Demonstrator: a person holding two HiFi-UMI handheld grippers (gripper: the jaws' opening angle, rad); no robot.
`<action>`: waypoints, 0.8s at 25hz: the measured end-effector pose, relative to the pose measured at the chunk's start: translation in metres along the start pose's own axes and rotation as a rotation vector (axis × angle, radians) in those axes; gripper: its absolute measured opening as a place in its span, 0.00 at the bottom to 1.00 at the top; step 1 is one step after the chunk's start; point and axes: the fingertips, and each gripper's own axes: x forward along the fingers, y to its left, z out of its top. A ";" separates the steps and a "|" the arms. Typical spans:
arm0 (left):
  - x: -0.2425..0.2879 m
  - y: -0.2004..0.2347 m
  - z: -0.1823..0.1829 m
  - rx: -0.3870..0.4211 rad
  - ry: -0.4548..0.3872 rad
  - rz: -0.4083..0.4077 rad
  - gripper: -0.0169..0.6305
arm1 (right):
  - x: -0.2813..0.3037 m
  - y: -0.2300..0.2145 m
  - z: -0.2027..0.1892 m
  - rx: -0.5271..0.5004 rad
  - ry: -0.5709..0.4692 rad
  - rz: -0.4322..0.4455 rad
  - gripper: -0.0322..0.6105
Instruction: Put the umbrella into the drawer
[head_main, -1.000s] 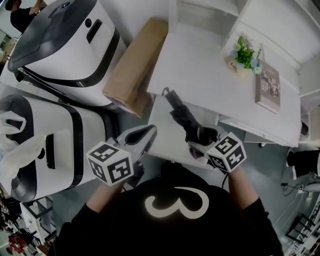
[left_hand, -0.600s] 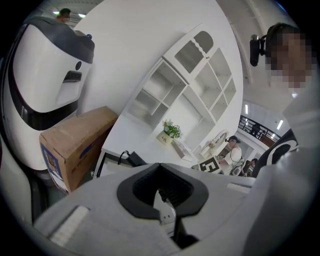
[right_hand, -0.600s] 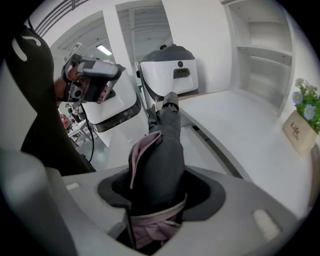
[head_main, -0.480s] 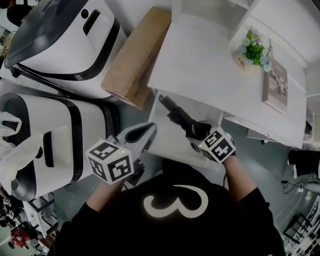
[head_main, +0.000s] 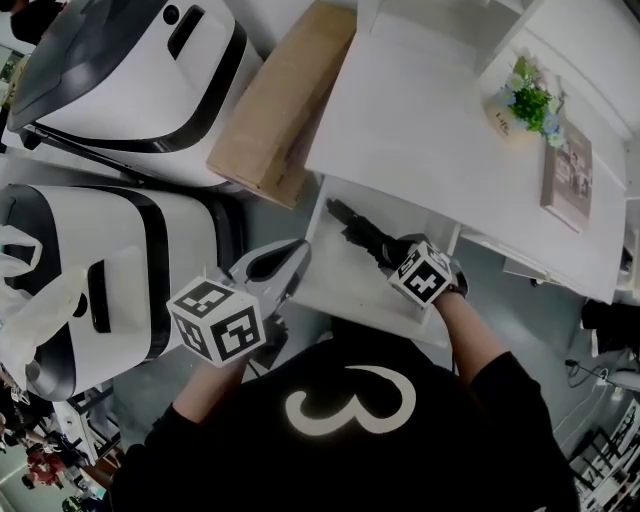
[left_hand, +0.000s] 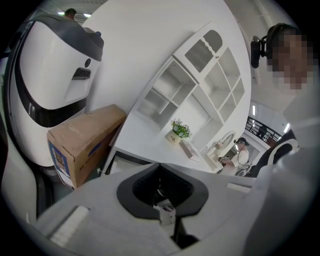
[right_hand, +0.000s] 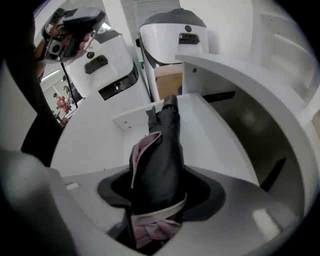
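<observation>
**Head view.** The right gripper (head_main: 388, 252), with its marker cube (head_main: 420, 273) uppermost, pointed steeply down into the open drawer (head_main: 335, 275) below the white desk (head_main: 420, 120). Its jaws were clamped on the thick end of a folded black umbrella (head_main: 362, 230). The umbrella slanted away toward the drawer's back left corner and lay within the drawer's outline. The left gripper (head_main: 295, 258) hung outside the drawer's left side, near a white machine (head_main: 90, 260). A box (head_main: 275, 110) stood beside the desk, and a plant (head_main: 527, 100) stood on the desk top.

**Right gripper view.** The umbrella (right_hand: 167, 135), with pale pink lining showing at a fold, filled the gap between the jaws of the right gripper (right_hand: 157, 180). Its far end lay near a wall of the drawer (right_hand: 215, 140). Whether that end touched the drawer floor could not be told.

**Left gripper view.** The jaws of the left gripper (left_hand: 161, 172) were together, with nothing between them.
</observation>
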 end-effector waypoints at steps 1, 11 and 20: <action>0.000 0.002 0.000 -0.002 0.002 0.003 0.04 | 0.006 -0.001 -0.002 -0.003 0.015 0.001 0.44; 0.000 0.020 -0.005 -0.027 0.020 0.030 0.04 | 0.046 -0.008 -0.009 0.013 0.078 0.014 0.44; -0.001 0.033 -0.010 -0.042 0.033 0.051 0.04 | 0.076 -0.012 -0.023 0.005 0.133 0.005 0.45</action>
